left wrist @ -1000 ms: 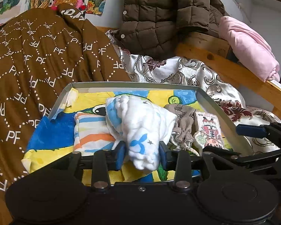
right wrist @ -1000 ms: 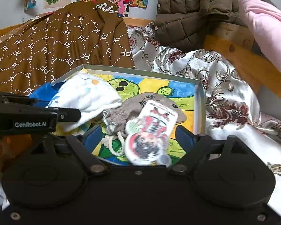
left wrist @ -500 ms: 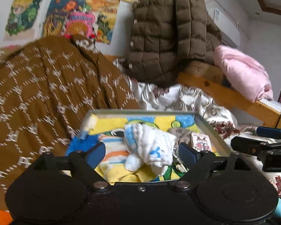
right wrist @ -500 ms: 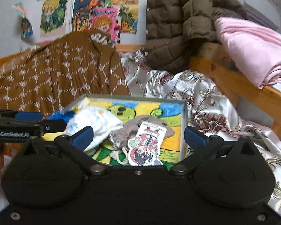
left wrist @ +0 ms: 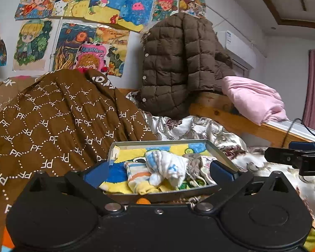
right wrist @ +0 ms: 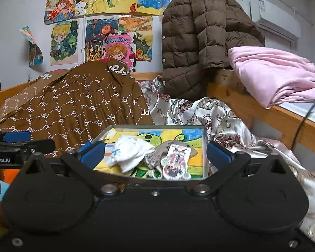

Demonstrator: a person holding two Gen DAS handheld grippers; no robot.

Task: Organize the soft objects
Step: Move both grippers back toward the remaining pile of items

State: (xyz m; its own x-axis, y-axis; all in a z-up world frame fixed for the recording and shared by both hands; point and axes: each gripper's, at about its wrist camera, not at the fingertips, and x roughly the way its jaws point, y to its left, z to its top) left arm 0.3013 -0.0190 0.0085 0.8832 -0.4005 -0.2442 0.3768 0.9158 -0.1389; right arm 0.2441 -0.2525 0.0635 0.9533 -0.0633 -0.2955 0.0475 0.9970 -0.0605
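A grey tray (left wrist: 163,142) lined with a bright cartoon picture lies on the bed. In it are a white-and-blue fluffy cloth (left wrist: 168,164), a striped cloth (left wrist: 136,176), a grey drawstring pouch (right wrist: 163,150) and a flat cartoon-figure pad (right wrist: 176,160). My left gripper (left wrist: 158,171) hangs back from the tray's near edge; its jaws are opening and nothing is between them. My right gripper (right wrist: 155,154) also stands off the near edge, open and empty. Each gripper shows at the edge of the other's view.
A brown quilt printed "PF" (left wrist: 52,121) is piled left of the tray and a silver floral sheet (right wrist: 210,113) lies to its right. A brown puffer jacket (right wrist: 199,42) and a pink blanket (right wrist: 273,73) rest on the wooden bed rail (right wrist: 252,105). A black cable (right wrist: 304,117) hangs at right.
My left gripper let go of the white-and-blue fluffy cloth, which stays in the tray. Both grippers widened, drew back and rose, so the tray looks smaller and farther.
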